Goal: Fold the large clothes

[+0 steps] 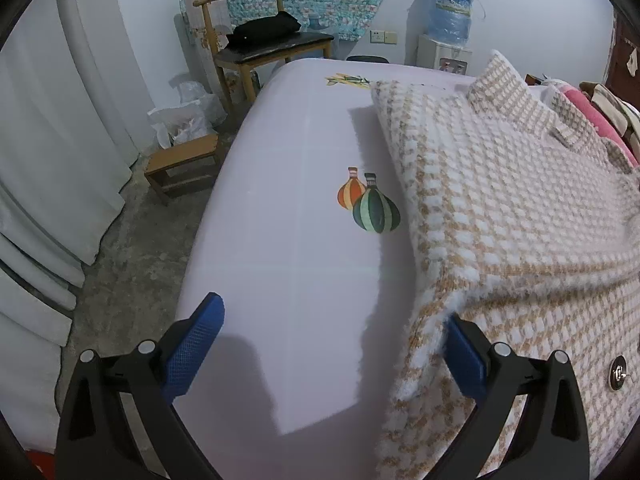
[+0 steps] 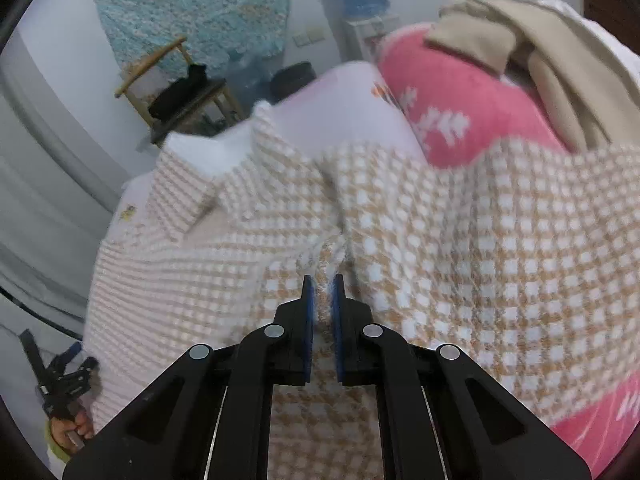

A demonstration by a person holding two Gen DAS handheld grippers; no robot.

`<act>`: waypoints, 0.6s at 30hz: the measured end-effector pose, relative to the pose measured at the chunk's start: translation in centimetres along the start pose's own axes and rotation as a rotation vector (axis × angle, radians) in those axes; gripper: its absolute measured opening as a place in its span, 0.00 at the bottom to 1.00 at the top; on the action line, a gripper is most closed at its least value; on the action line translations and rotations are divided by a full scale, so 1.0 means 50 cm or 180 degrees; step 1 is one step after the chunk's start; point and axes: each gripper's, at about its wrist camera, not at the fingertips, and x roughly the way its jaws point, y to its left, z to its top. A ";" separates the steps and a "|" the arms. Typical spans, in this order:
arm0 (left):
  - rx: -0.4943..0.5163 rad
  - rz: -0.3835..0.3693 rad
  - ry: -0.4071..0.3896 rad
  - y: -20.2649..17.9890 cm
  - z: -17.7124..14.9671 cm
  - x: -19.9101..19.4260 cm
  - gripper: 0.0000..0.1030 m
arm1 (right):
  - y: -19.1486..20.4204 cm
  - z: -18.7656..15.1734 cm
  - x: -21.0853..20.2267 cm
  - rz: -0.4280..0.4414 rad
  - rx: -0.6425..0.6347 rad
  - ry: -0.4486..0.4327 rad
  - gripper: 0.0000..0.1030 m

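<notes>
checked cardigan (image 2: 460, 240), no readable label (fuzzy knit), pinched by right hand-held gripper (image 2: 322, 292)

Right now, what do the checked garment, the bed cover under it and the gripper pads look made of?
Checked garment: fuzzy knit, probably wool or acrylic; hairy edges, woven tan-and-white check, matte. A metal-looking snap sits on it.
Bed cover: smooth, thin woven sheet, pale lilac, printed vases, fold creases; fibre unclear.
Gripper pads: blue, dimpled, likely rubber or soft plastic, on black rigid plastic fingers.

Both grippers (image 1: 332, 344) (image 2: 322, 292) are black with blue textured pads, silver pivot pins; sleeve perhaps yellow-green
</notes>
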 end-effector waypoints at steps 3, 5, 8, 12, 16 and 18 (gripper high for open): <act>-0.0023 -0.0003 0.0018 0.002 -0.001 0.000 0.96 | 0.025 0.027 -0.021 0.0145 -0.0052 -0.0172 0.06; -0.0027 0.0001 0.0019 0.002 -0.002 -0.001 0.96 | 0.042 0.047 -0.032 0.0137 -0.0135 -0.0252 0.06; -0.0030 -0.0007 0.0018 0.000 -0.005 -0.003 0.96 | 0.029 0.048 -0.003 -0.0045 -0.0197 -0.0143 0.07; 0.0007 -0.0010 0.0018 -0.002 -0.005 -0.004 0.96 | 0.001 0.018 0.047 -0.0327 -0.0297 0.0138 0.13; 0.0068 -0.0077 0.0028 0.000 -0.011 -0.013 0.96 | 0.008 0.017 0.003 -0.0462 -0.0336 0.0020 0.26; 0.0111 -0.0102 0.0015 0.000 -0.019 -0.023 0.96 | 0.030 0.016 -0.032 -0.0629 -0.0450 -0.0127 0.32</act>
